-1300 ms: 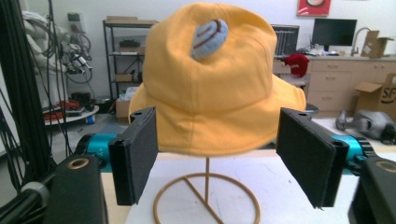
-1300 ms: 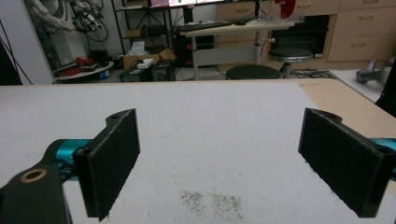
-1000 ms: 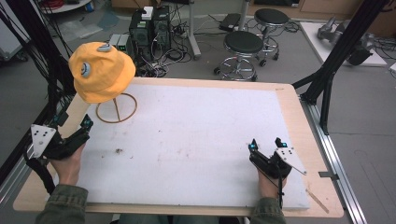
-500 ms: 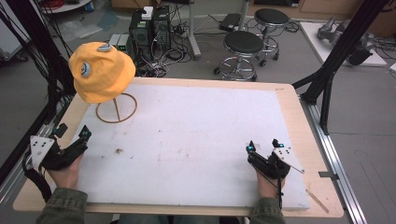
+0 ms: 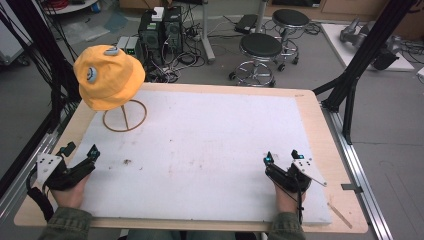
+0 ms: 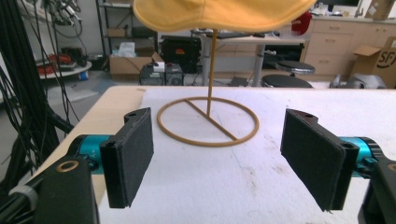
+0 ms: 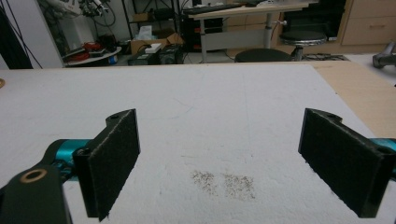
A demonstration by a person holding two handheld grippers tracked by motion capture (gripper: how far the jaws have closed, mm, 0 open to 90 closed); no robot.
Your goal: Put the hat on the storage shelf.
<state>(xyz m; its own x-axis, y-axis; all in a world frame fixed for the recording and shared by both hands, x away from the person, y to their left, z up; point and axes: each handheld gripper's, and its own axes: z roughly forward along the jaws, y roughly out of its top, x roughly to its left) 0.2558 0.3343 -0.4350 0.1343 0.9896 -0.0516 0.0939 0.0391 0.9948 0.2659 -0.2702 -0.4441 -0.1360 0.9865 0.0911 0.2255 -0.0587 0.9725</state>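
Observation:
A yellow bucket hat [image 5: 108, 76] hangs on a thin wooden stand with a ring base [image 5: 124, 116] at the table's far left. In the left gripper view the hat's brim [image 6: 219, 14] tops the frame and the ring base [image 6: 208, 122] lies straight ahead. My left gripper [image 5: 80, 151] rests at the near left edge of the white mat, open and holding nothing. My right gripper [image 5: 281, 156] sits at the near right, open as well. In each gripper view the two black pads [image 6: 130, 156] [image 7: 112, 158] stand wide apart over the bare mat.
A white foam mat [image 5: 200, 145] covers the wooden table [image 5: 315, 120]. Dark specks mark the mat [image 5: 126, 161] near the left gripper and ahead of the right one [image 7: 224, 182]. Stools [image 5: 260, 50], computers [image 5: 160, 30] and black frame legs [image 5: 360, 55] stand beyond the table.
My left gripper has drawn back toward the near left corner of the mat. The right gripper has shifted slightly nearer. Both stay open.

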